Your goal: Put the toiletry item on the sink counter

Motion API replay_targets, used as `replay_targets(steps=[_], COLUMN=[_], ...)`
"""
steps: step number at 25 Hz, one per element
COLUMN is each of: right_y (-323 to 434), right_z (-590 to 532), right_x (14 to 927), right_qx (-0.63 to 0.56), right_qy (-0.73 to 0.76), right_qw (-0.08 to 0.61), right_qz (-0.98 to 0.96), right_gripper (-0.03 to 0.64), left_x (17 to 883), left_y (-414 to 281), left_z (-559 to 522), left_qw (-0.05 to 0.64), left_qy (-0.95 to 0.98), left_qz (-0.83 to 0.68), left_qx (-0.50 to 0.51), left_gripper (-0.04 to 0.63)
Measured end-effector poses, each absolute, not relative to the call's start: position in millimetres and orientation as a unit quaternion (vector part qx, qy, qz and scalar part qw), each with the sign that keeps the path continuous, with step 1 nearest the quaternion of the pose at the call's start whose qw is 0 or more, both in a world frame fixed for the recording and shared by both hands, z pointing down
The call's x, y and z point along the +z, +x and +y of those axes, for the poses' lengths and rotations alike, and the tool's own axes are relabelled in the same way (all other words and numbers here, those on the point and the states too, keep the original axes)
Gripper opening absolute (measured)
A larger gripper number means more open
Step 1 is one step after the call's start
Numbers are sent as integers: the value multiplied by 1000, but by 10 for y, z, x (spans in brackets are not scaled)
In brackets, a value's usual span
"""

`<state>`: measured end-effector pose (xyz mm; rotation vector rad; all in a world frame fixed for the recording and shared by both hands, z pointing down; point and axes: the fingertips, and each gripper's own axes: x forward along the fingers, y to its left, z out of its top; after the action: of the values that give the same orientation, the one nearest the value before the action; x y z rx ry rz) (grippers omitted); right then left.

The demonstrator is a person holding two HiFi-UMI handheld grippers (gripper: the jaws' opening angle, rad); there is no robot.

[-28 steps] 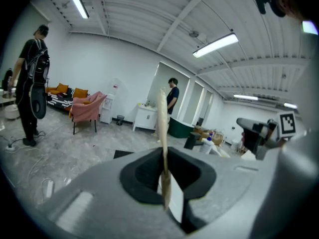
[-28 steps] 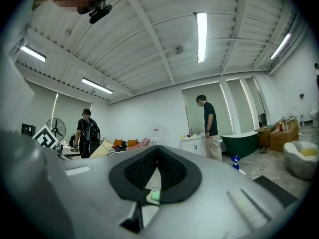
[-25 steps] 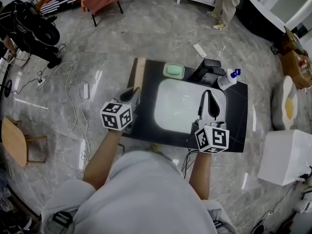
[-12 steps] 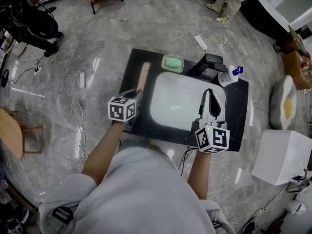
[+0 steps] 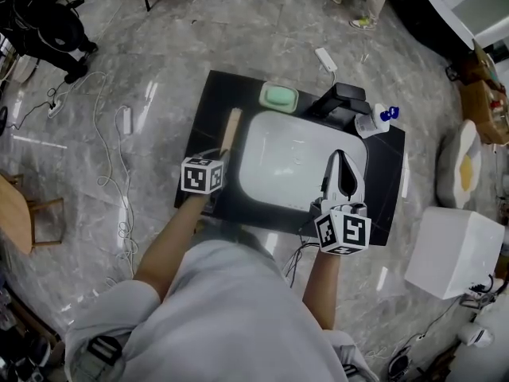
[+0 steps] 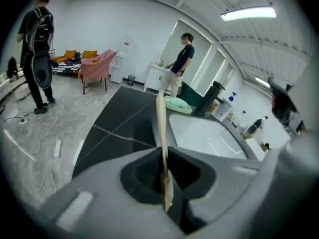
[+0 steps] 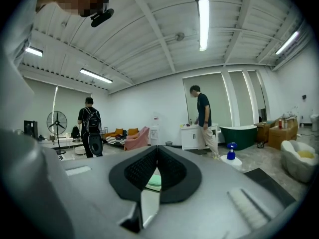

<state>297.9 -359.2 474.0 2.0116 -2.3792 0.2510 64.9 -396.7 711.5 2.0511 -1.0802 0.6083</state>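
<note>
The left hand-held gripper (image 6: 164,156) is clamped on the near end of the toiletry item (image 6: 160,123), a long, thin, tan strip that looks like wood or bamboo. From the left gripper view I only see it edge-on, so I can't say what it is. It reaches straight out ahead of the jaws, over the black counter (image 5: 208,118), with the white basin (image 5: 286,153) just to its right. I can't tell whether its far end touches the counter yet.

I'd judge the item light and stiff, and thin enough to snap if it were levered against the counter. Its smooth, narrow faces could let it pivot in the pads, and an end grip leaves most of its length unsupported. A hold nearer the middle would steady it, though this one should do for laying it down flat.

The right hand-held gripper (image 5: 340,169) has its jaws together on nothing and hangs over the basin's right side. Beyond and to the left of it sits a green soap dish (image 5: 279,97). Ahead and to its right stands a pump bottle (image 5: 372,123) with a blue top.

I can read no writing anywhere. The bottle's label is too small to make out, and the hand-held grippers' cubes carry only black-and-white square markers.
</note>
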Motion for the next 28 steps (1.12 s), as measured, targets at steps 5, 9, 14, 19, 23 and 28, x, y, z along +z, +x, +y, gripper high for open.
replay_targets(steps=[5, 9, 14, 19, 23, 28], right_y=[3008, 3046, 3043, 3011, 3010, 3043], right_z=[-3560, -3546, -3543, -3529, -3483, -3415], right_x=[4839, 4872, 4871, 4809, 4777, 4674], right_qx=[88, 93, 89, 85, 85, 77], right_qy=[643, 644, 643, 638, 639, 645], right_qw=[16, 19, 18, 15, 11, -3], right_qz=[-761, -759, -761, -765, -764, -761], right_gripper=[3, 3, 3, 3, 3, 3], left_x=[7222, 7239, 7249, 7212, 7101, 6910], left_y=[679, 695, 645, 532, 385, 251], left_z=[-3999, -4031, -4032, -3996, -4010, -4037], left_qw=[364, 367, 359, 360, 357, 342], left_qy=[791, 789, 788, 785, 782, 784], left_qz=[-424, -427, -432, -438, -455, -470], left_qx=[249, 244, 252, 250, 234, 218], left_gripper=[34, 37, 69, 120, 143, 142])
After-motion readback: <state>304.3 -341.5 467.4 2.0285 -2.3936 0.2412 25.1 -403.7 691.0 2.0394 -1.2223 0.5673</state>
